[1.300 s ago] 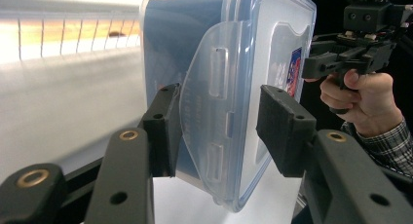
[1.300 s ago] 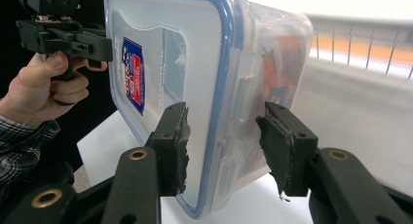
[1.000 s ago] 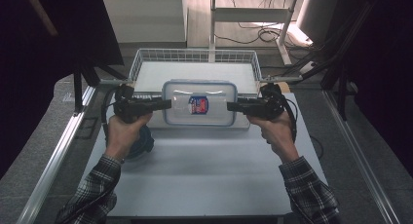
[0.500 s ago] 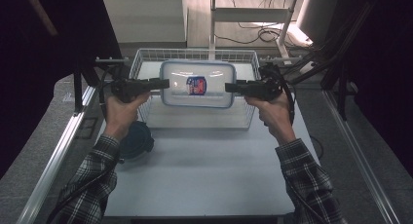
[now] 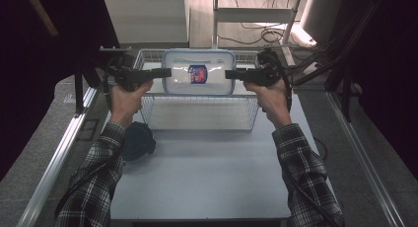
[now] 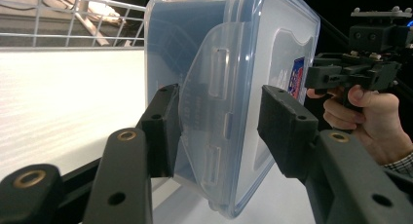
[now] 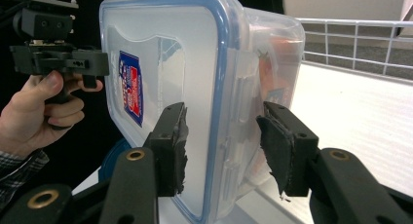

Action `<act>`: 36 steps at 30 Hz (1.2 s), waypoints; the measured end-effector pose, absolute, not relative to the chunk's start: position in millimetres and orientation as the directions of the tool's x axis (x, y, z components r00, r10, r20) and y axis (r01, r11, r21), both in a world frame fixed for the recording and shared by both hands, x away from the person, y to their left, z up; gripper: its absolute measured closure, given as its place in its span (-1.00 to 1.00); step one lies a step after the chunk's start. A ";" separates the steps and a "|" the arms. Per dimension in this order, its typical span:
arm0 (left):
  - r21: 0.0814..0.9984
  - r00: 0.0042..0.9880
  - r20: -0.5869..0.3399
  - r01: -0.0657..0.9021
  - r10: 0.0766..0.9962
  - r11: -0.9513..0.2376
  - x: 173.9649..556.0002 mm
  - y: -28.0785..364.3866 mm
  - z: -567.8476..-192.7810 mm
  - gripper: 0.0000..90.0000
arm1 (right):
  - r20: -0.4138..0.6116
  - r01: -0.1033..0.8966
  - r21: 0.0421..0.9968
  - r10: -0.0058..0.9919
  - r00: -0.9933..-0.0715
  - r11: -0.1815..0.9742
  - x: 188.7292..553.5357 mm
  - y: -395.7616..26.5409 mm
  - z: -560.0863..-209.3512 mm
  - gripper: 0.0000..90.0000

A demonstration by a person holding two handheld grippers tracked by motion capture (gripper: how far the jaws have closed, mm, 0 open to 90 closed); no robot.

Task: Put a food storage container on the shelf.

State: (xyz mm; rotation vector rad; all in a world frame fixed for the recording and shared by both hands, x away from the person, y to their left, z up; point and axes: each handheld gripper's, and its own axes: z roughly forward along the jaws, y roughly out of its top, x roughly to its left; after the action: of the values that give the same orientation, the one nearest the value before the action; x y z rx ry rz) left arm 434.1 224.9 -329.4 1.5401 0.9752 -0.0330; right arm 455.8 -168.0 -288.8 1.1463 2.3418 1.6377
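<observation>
I hold the clear lidded container (image 5: 198, 79) between both tongs, lifted over the wire basket (image 5: 199, 113) in the upper middle of the frame. My left tongs (image 5: 165, 73) clamp its left end, over the lid flap; my right tongs (image 5: 230, 74) clamp the right end — one grip at each end keeps the box level. A dark round object (image 5: 138, 140) lies on the worktop (image 5: 207, 177), lower left.

The table (image 5: 207, 172) is seen from above and behind the person; each gripper view is set close along its own jaws, facing inward; the container (image 5: 198, 78) (image 6: 253, 87) (image 7: 195, 87) is shared by all views.
</observation>
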 end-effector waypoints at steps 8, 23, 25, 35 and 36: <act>0.794 0.617 -0.548 0.596 0.565 0.120 442.7 222.7 -333.7 0.12 | 0.369 0.555 0.819 0.611 -0.700 0.142 468.5 -166.3 -295.3 0.15; 0.815 0.614 -0.498 0.572 0.612 0.090 445.8 214.7 -333.3 -0.04 | 0.332 0.542 0.826 0.643 -0.690 0.156 474.3 -163.0 -299.2 0.09; 0.813 0.611 -0.492 0.577 0.620 0.076 447.1 213.9 -333.7 -0.09 | 0.309 0.540 0.822 0.655 -0.689 0.180 473.4 -159.9 -300.6 0.06; 0.827 0.544 -0.421 0.559 0.725 0.061 447.3 214.1 -329.1 -0.30 | 0.332 0.556 0.816 0.662 -0.672 0.155 474.8 -160.3 -307.4 0.08; 0.830 0.553 -0.418 0.555 0.721 0.056 446.6 213.4 -328.4 -0.18 | 0.313 0.541 0.827 0.675 -0.668 0.151 473.2 -159.8 -306.0 0.15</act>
State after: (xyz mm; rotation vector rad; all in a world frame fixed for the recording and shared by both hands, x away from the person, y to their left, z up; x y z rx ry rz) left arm 446.6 213.4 -328.4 1.6119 1.1021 0.1761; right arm 473.2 -159.8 -306.0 1.2137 2.2802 1.5462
